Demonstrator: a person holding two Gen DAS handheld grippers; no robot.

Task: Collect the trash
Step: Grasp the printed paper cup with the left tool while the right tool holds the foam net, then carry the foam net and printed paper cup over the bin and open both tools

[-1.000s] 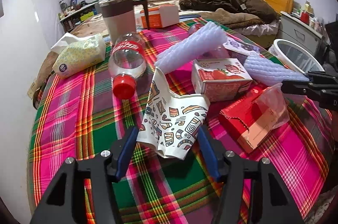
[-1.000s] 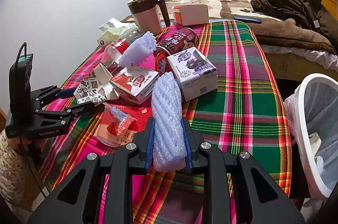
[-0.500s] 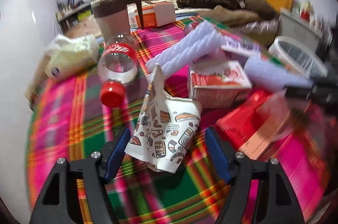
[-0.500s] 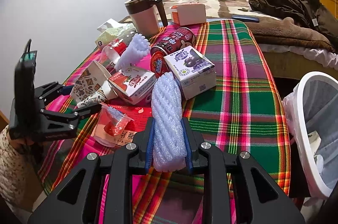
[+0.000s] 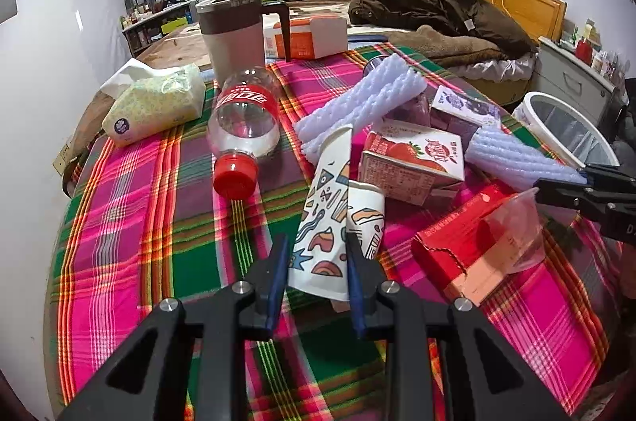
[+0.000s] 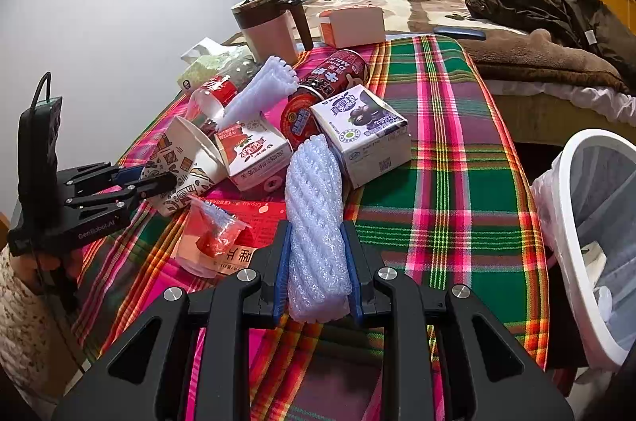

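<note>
The left gripper has its jaws clamped on a crushed paper cup printed with coloured shapes, pinching its lower end flat above the plaid table. In the right wrist view the cup's open mouth faces up and toward the strawberry milk carton, touching its side. The right gripper has its jaws clamped on a white foam net sleeve, which sticks forward toward the carton and the blueberry milk carton just beside it.

Taking the strawberry carton as the centre: a second foam sleeve leans over it from behind, a red can lies behind it against the blueberry carton, and a clear bottle with a red cap lies to its left. In front of it a flattened red box carries a clear plastic cup. The white trash bin stands off the table edge, well to the right.
</note>
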